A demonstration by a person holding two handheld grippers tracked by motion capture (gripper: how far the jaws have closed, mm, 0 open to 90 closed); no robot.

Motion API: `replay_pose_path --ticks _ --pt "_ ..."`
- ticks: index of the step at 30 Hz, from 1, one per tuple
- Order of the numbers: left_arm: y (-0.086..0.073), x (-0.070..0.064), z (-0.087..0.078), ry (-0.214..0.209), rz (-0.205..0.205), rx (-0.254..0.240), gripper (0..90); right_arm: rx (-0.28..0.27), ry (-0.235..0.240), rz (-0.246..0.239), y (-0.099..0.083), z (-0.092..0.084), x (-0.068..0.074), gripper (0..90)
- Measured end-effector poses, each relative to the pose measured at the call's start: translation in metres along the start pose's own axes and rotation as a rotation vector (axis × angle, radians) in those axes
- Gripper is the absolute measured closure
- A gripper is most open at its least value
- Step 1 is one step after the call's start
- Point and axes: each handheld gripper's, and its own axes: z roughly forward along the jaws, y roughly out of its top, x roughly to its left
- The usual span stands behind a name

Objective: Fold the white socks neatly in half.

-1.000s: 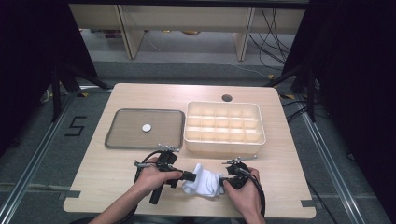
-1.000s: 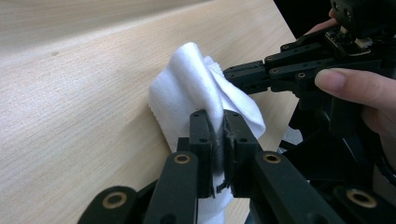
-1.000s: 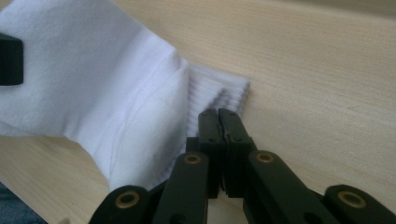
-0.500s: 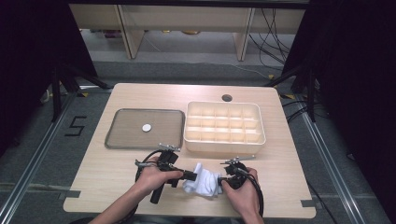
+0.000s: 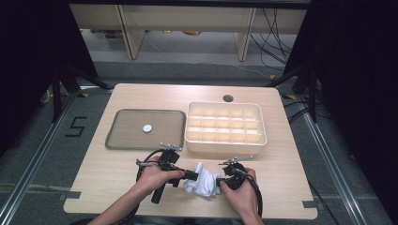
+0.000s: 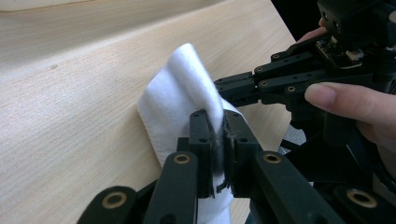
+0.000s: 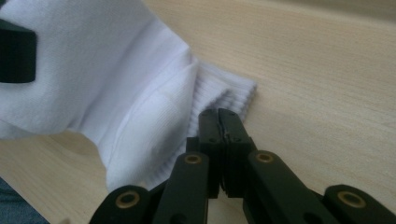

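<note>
Nothing has moved since the earlier frame: both hands and the cloth sit where they were. The white cloth lies bunched at the lower centre of the high view, near the table's front edge, its long axis running left to right between the grippers. The left gripper pinches one fold of it; the right gripper is pressed together on the ribbed edge. Above, the tray holds one small white disc, and the divided box beside it looks empty.
</note>
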Motion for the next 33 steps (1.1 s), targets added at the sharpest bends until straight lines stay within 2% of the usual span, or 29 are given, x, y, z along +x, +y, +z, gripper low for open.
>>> replay_pose_path --ticks 1,2,3,6,7,8,9,11,12,14,15,16,17,18,19,20,21,23,25,27,28,32,33 --pt "0.0009 -0.0004 -0.0013 0.009 0.004 0.018 82.7 0.006 0.011 0.007 0.0002 -0.0003 0.0012 89.0" --pt "0.0013 -0.0005 -0.0015 0.009 0.007 0.020 82.7 -0.006 0.002 -0.007 0.0002 0.0012 0.0003 89.0" --pt "0.0019 0.0005 -0.0015 0.008 0.026 0.022 82.7 -0.009 0.007 -0.011 0.0003 0.0013 0.0006 89.0" --pt "0.0018 0.0001 -0.0002 0.000 0.021 0.005 82.7 0.005 0.007 -0.002 0.0007 0.0018 0.0012 89.0" --pt "0.0020 -0.0001 -0.0005 0.000 0.022 0.006 82.7 0.008 0.008 -0.006 0.0006 0.0017 0.0012 89.0" --pt "0.0023 -0.0002 -0.0007 0.001 0.023 0.009 82.7 0.006 0.004 -0.031 0.0005 0.0027 0.0001 89.0" --pt "0.0023 -0.0002 -0.0007 0.001 0.023 0.009 82.7 0.006 0.018 0.000 0.0012 0.0023 0.0023 89.0" --pt "0.0024 -0.0004 -0.0008 0.003 0.023 0.010 82.6 0.000 0.021 -0.005 0.0014 0.0027 0.0027 89.0" --pt "0.0030 -0.0013 -0.0020 0.013 0.022 0.025 82.6 0.004 0.002 -0.018 0.0010 0.0035 0.0027 89.0" --pt "0.0032 -0.0014 -0.0021 0.014 0.025 0.026 82.7 0.001 0.006 -0.016 0.0016 0.0038 0.0036 89.0" --pt "0.0031 -0.0018 -0.0021 0.001 0.009 0.026 82.7 0.001 0.011 -0.019 0.0017 0.0038 0.0036 89.0" --pt "0.0033 -0.0020 -0.0021 0.003 0.010 0.028 82.7 0.008 0.016 -0.026 0.0020 0.0042 0.0033 89.0" --pt "0.0040 -0.0019 -0.0024 0.017 0.028 0.030 82.7 0.006 0.012 -0.026 0.0020 0.0046 0.0038 89.0" --pt "0.0042 -0.0021 -0.0025 0.017 0.028 0.031 82.7 0.009 0.020 -0.002 0.0027 0.0042 0.0058 89.0" --pt "0.0042 -0.0021 -0.0025 0.017 0.028 0.031 82.7 0.006 0.013 -0.020 0.0022 0.0048 0.0053 89.0" --pt "0.0041 -0.0030 -0.0012 0.011 0.021 0.008 82.7 0.004 0.014 -0.021 0.0022 0.0046 0.0058 89.0" --pt "0.0050 -0.0032 -0.0028 0.020 0.029 0.028 82.7 0.002 0.019 -0.032 0.0024 0.0051 0.0055 89.0" --pt "0.0050 -0.0031 -0.0026 0.020 0.034 0.024 82.7 0.002 0.033 -0.014 0.0030 0.0052 0.0066 89.0" --pt "0.0050 -0.0036 -0.0023 0.017 0.037 0.018 82.7 0.000 0.020 -0.010 0.0031 0.0051 0.0085 89.0" --pt "0.0058 -0.0048 -0.0034 0.032 0.055 0.035 82.7 0.005 0.020 -0.023 0.0029 0.0061 0.0083 88.9" --pt "0.0049 -0.0041 -0.0016 0.022 0.064 0.008 82.7 0.006 0.026 -0.030 0.0031 0.0067 0.0080 88.9" --pt "0.0058 -0.0054 -0.0020 0.025 0.059 0.012 82.7 0.005 0.024 -0.028 0.0033 0.0072 0.0085 88.9" --pt "0.0059 -0.0056 -0.0020 0.025 0.059 0.013 82.7 0.009 0.034 -0.009 0.0038 0.0066 0.0097 88.9"
